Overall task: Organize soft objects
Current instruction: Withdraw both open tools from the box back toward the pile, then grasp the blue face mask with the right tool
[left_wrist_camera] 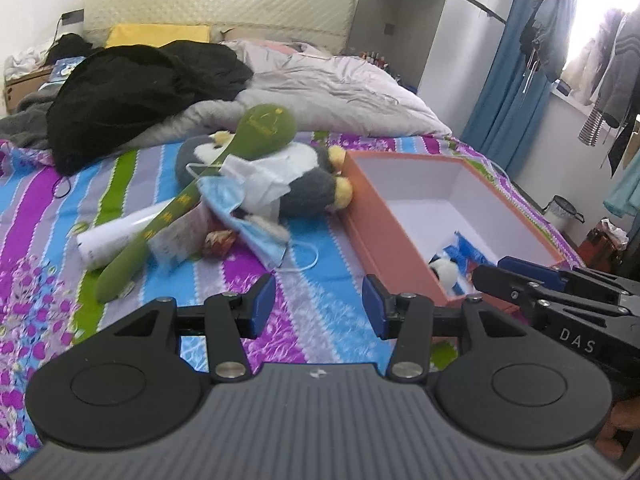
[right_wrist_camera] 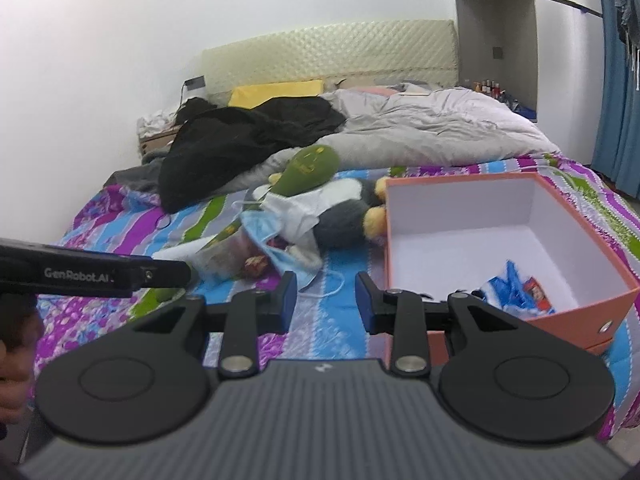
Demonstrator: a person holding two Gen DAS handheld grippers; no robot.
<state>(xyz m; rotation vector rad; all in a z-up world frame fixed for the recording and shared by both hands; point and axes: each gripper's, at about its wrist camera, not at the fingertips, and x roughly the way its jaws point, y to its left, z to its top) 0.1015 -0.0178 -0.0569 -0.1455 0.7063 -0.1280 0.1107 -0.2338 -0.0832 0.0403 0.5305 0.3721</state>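
Right now both grippers hover empty above the near edge of the bed, so the step in hand looks like reaching for the next soft thing. The left gripper has its jaws moderately wide with only striped bedspread between them; the right gripper stands somewhat narrower, also holding nothing, just beside the near left wall of the orange box.

That box sits open toward the bed's right edge and already holds a small panda toy and a blue packet. The remaining pile lies in the middle of the bed, left of the box: a grey plush touching the box wall, a long green plush lying across it, and a blue face mask nearest the grippers (its ear loop trails loose).

I would take the mask first, pinching the bunched fabric rather than the loop, since the loop could snag on the pile. Lift clear of the box wall before letting go.
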